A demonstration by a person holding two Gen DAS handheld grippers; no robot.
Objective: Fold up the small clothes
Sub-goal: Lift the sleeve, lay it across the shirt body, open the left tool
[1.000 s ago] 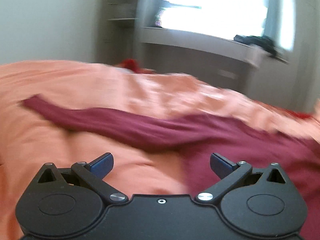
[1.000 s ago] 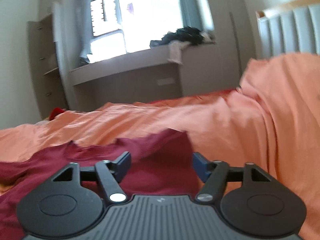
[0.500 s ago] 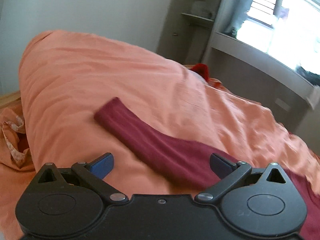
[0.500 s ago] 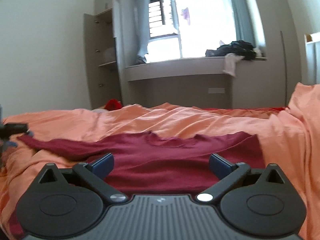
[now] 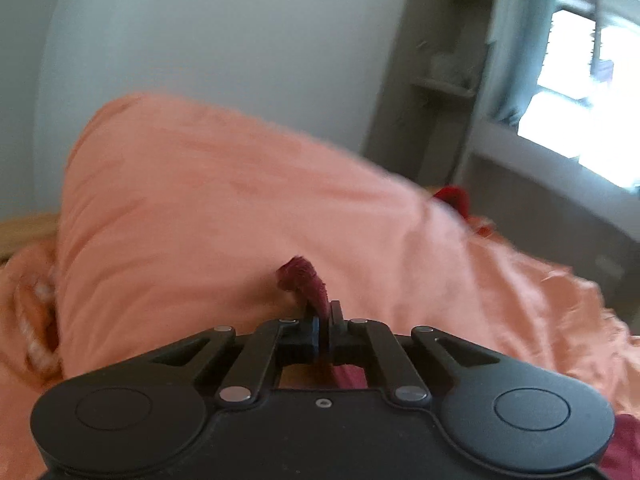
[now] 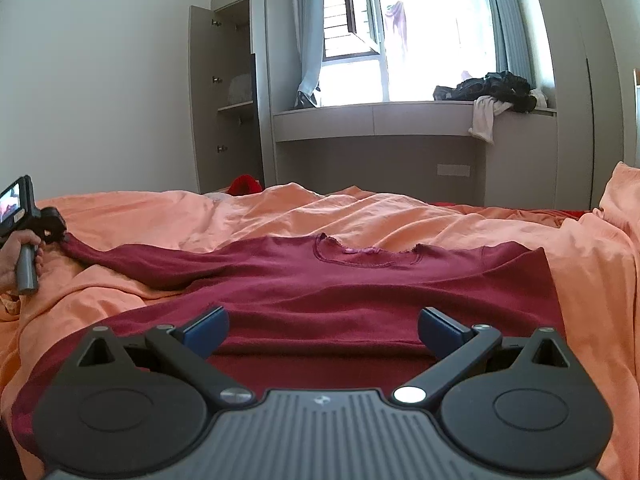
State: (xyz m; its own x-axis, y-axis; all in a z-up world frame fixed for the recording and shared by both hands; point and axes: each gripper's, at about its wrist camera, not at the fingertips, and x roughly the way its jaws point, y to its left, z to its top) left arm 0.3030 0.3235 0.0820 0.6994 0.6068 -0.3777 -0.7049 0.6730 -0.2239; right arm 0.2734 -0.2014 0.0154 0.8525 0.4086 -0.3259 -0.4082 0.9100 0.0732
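Note:
A dark red long-sleeved shirt (image 6: 360,280) lies spread on the orange bed cover (image 6: 360,216), neckline away from me. Its left sleeve (image 6: 132,258) stretches out to the left. In the left wrist view my left gripper (image 5: 324,312) is shut on the sleeve's cuff (image 5: 306,280), which sticks out bunched above the closed jaws. From the right wrist view the left gripper (image 6: 56,224) shows far left, held by a hand, at the sleeve's end. My right gripper (image 6: 322,328) is open over the shirt's lower body, with nothing pressed between its blue pads.
The orange cover (image 5: 224,208) bulges high ahead of the left gripper. A red item (image 6: 244,185) lies at the bed's far edge. Beyond stand an open cabinet (image 6: 228,96) and a window ledge (image 6: 400,114) with dark clothes (image 6: 488,88) piled on it.
The left gripper swung left along the sleeve to its end and shut on the cuff. The right gripper opened wider and turned left to face the shirt's body squarely.

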